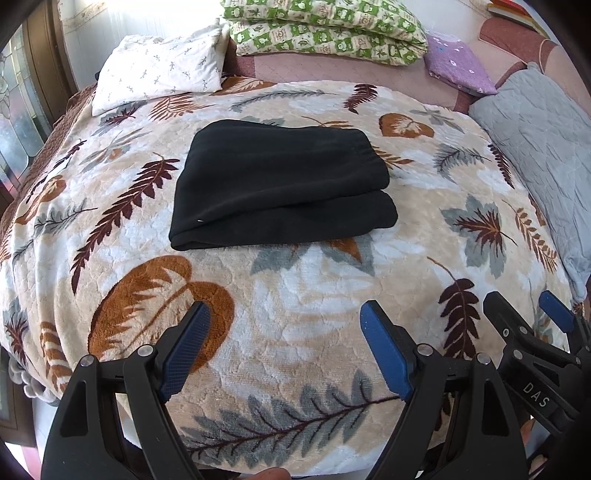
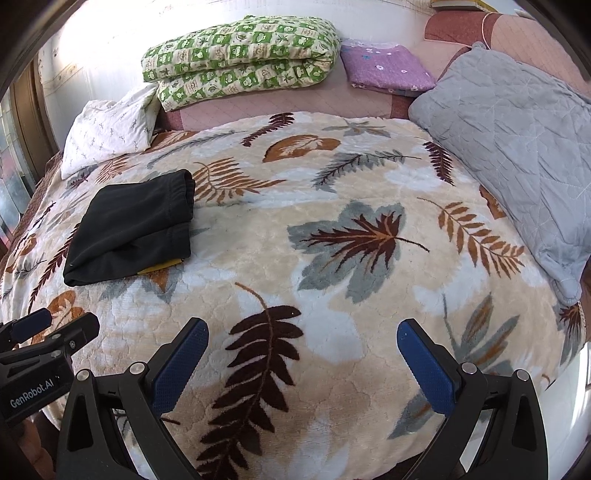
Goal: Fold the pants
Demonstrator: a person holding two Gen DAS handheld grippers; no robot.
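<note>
The black pants (image 1: 280, 184) lie folded into a compact rectangle on the leaf-patterned blanket (image 1: 303, 295). They also show in the right wrist view (image 2: 133, 229), at the left, with a yellow tag at their near edge. My left gripper (image 1: 284, 321) is open and empty, well in front of the pants. My right gripper (image 2: 301, 336) is open and empty, to the right of the pants. The right gripper also shows in the left wrist view (image 1: 528, 306), and the left gripper in the right wrist view (image 2: 59, 325).
A white pillow (image 1: 162, 70), a green checked quilt (image 1: 325, 26) and a purple folded cloth (image 1: 458, 62) lie at the back. A grey quilted pillow (image 2: 517, 155) lies at the right. A window frame (image 1: 22, 92) stands at the left.
</note>
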